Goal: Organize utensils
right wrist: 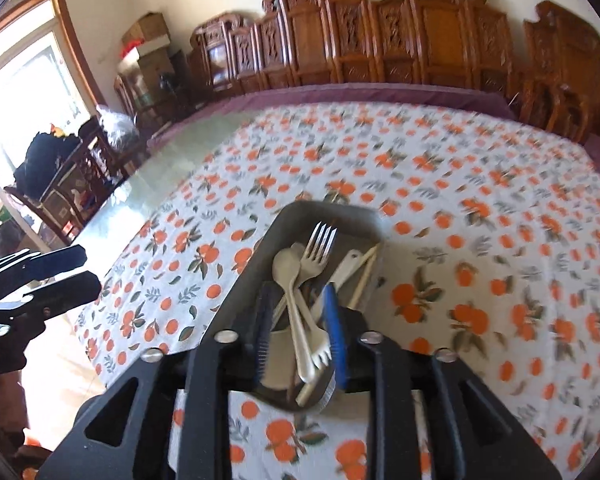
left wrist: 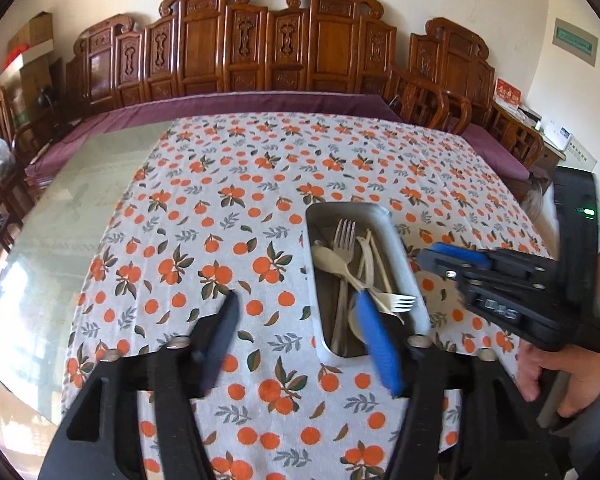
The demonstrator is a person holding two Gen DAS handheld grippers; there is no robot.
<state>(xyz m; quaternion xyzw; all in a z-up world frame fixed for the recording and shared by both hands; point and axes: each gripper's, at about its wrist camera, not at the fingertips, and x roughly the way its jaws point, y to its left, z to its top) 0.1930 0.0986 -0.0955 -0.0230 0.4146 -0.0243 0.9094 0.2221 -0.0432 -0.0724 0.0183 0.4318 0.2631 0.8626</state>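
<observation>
We see the tray point(left wrist: 380, 213) on the cloth point(left wrist: 220, 248) covering the right part of the tabletop point(left wrist: 60, 240). In it lie a fork point(left wrist: 342, 240), spoon point(left wrist: 326, 258) and chopsticks point(left wrist: 380, 264), crossing. Chairs point(left wrist: 260, 52) stand behind.

tray point(left wrist: 388, 216) x1 | metal fork point(left wrist: 343, 236) x1 | white fork point(left wrist: 400, 303) x1 | spoons point(left wrist: 329, 258) x2 | chopsticks point(left wrist: 380, 260) x2

Left gripper point(left wrist: 296, 340): black slotted frame, round silver screw heads, one black and one blue ribbed finger pad. Right gripper point(right wrist: 298, 334): identical frame and screws, ribbed blue pad; its body carries pale embossed lettering. Hand point(left wrist: 560, 380): dark grey sleeve.
</observation>
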